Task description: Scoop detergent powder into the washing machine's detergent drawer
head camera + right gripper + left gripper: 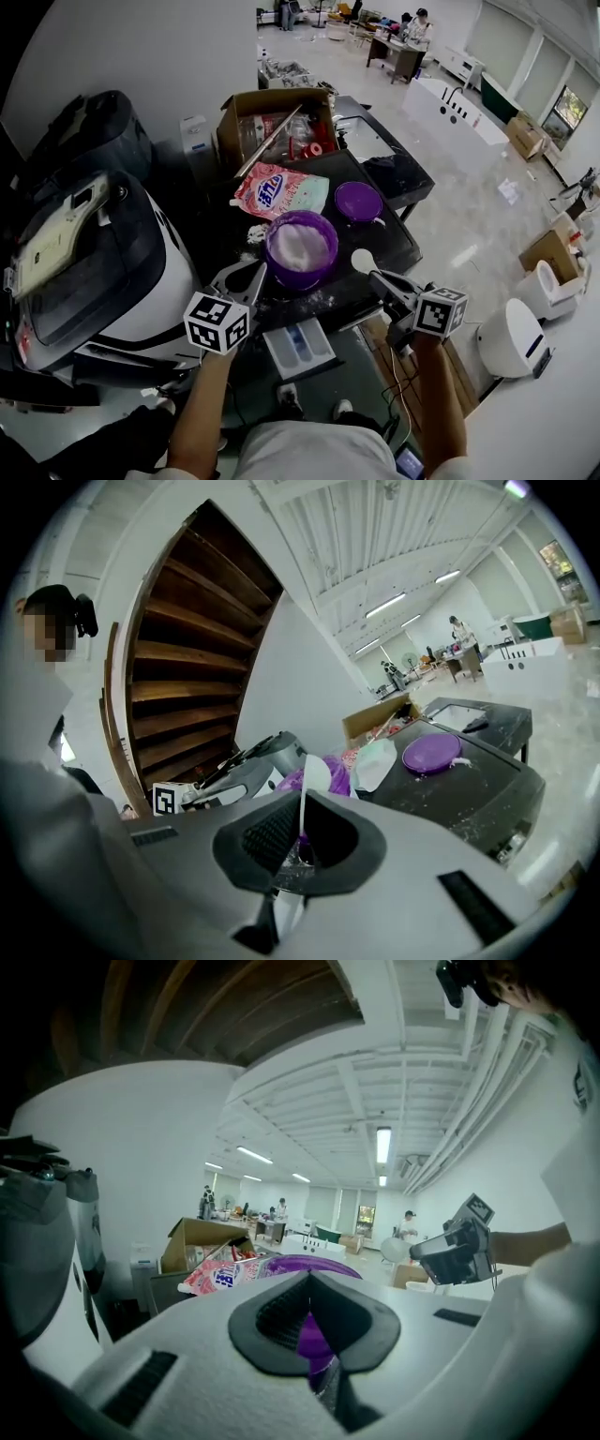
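Left gripper view shows the left tongs (314, 1333) clenched on the wall of a purple round tub (300, 249), a strip of purple pinched between the dark pads. Right gripper view has the right tongs (302, 832) clamped on the thin handle of a white plastic spoon (316, 772), its bowl standing upward past the tips. From the head view the spoon is just right of the tub, above the surface. The tub is open and holds white powder (298, 246). Its purple round lid (358, 201) lies apart behind it, beside a pink and white detergent bag (279, 190). The dark surface (398, 239) is dusted with spilled white grains. Below its near edge, a white drawer with a blue compartment (299, 346) stands pulled out between the two arms. An open cardboard box (272, 114) sits farther back. Beyond is a large hall with a pale floor and people at distant desks.
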Available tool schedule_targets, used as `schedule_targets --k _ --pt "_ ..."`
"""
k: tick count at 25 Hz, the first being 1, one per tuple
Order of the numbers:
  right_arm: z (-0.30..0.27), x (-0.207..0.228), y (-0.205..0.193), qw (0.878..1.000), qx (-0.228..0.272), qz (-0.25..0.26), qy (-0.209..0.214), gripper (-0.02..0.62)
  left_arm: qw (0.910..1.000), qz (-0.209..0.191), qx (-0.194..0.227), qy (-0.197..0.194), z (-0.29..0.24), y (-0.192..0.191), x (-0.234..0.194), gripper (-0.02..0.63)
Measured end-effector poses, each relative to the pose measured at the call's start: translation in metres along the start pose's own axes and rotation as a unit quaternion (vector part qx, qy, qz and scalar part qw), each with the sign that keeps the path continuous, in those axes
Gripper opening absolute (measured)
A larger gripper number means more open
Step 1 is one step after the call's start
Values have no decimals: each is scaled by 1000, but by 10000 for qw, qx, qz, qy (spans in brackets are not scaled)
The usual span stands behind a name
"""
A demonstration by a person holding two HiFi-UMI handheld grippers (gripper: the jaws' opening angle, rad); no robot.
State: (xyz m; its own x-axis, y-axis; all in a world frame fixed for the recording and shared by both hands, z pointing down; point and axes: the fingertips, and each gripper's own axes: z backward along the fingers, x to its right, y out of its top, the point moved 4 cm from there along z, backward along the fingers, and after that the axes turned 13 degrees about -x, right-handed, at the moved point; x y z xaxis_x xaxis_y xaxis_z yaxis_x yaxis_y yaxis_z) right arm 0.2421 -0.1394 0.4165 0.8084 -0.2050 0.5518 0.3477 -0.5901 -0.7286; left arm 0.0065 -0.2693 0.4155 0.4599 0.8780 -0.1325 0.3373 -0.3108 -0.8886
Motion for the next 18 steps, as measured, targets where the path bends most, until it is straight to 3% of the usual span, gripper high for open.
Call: schedule_targets --k 3,11,18 --pt "4 -3 -2 9999 -53 70 138 6 9999 -108 -4 40 5 -4 14 2" --pt "38 -11 -10 9974 -123 415 570 6 9994 113 131 297 34 -20 70 3" --pt "79 -23 -40 9925 -206 542 1076 6 9956 710 160 597 62 -51 136 2"
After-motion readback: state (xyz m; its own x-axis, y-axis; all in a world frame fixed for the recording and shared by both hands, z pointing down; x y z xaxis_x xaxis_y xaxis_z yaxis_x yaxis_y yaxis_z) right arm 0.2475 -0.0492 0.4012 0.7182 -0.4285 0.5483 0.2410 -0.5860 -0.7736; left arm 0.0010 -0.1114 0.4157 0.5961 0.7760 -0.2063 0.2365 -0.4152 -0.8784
